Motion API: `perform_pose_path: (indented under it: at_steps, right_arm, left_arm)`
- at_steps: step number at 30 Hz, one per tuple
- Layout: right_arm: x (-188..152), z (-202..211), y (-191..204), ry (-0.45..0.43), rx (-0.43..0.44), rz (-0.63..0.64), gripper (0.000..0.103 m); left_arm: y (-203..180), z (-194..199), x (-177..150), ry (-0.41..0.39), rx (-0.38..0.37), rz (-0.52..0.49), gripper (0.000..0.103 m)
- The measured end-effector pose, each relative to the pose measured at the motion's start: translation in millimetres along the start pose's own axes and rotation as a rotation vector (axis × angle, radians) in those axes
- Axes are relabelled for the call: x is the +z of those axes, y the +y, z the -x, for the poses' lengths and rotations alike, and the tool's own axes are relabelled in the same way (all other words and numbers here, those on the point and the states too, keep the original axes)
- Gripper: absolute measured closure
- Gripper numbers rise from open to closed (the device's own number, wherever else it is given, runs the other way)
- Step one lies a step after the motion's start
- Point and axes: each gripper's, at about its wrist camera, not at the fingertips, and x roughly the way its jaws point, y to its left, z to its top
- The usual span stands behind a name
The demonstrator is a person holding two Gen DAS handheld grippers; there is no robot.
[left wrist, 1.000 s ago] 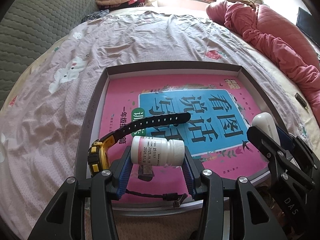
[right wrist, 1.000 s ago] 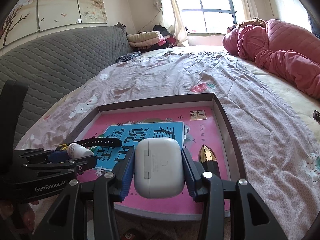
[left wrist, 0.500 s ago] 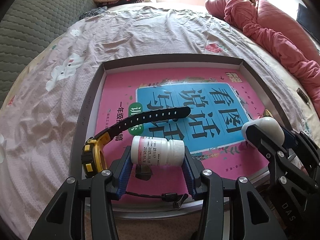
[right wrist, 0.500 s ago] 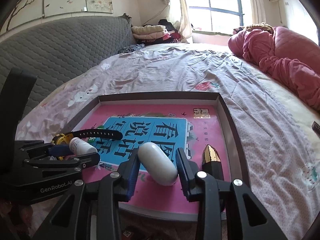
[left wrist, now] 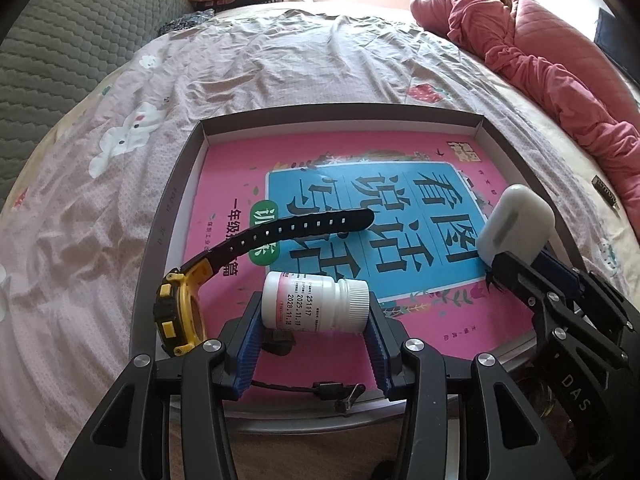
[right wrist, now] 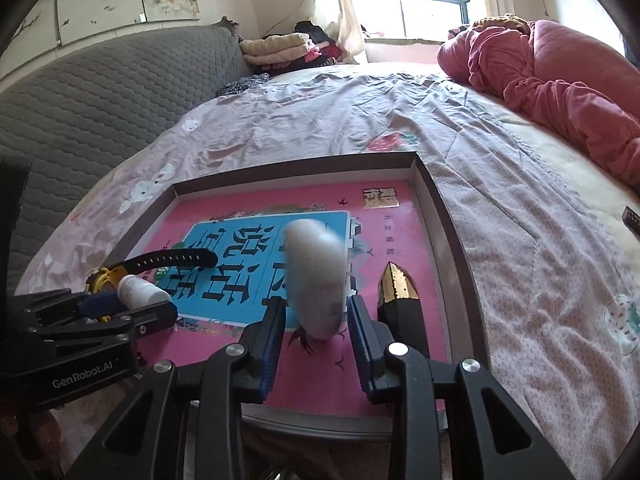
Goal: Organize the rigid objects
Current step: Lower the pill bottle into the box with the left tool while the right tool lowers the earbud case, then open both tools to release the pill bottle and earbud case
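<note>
My left gripper (left wrist: 315, 322) is shut on a white pill bottle (left wrist: 315, 300), held sideways over the near left part of the brown tray (left wrist: 168, 216). My right gripper (right wrist: 316, 320) has its jaws parted, and the white earbud case (right wrist: 316, 276) tumbles between them, blurred; it also shows in the left wrist view (left wrist: 516, 226). A yellow watch with a black strap (left wrist: 256, 256) lies in the tray on a pink and blue book (left wrist: 400, 216). A black and gold pointed object (right wrist: 398, 304) lies at the tray's right side.
The tray sits on a bed with a pink patterned sheet (left wrist: 280, 72). A red quilt (right wrist: 560, 88) is bunched at the right, a grey padded headboard (right wrist: 100, 96) at the left. Folded clothes (right wrist: 280, 46) lie at the far end.
The earbud case, held flat in the right gripper a second ago, has turned on edge, and the jaws have parted around it. The left gripper has moved slightly forward with the bottle.
</note>
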Motion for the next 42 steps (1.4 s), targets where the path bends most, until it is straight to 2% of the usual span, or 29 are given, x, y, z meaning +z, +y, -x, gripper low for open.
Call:
perform_pose_path:
  at_steps: [13, 24, 42]
  right_arm:
    - [1, 4, -3, -0.019, 0.025, -0.027, 0.07]
    - [1, 9, 0, -0.033, -0.013, -0.006, 0.07]
    - [0, 14, 2, -0.058, -0.024, 0.006, 0.07]
  left_arm:
    - [-4, -2, 1, 0.017, 0.022, -0.008, 0.055]
    - [-9, -1, 0, 0.011, 0.056, -0.016, 0.055]
    - [-7, 6, -8, 0.011, 0.071, -0.018, 0.054]
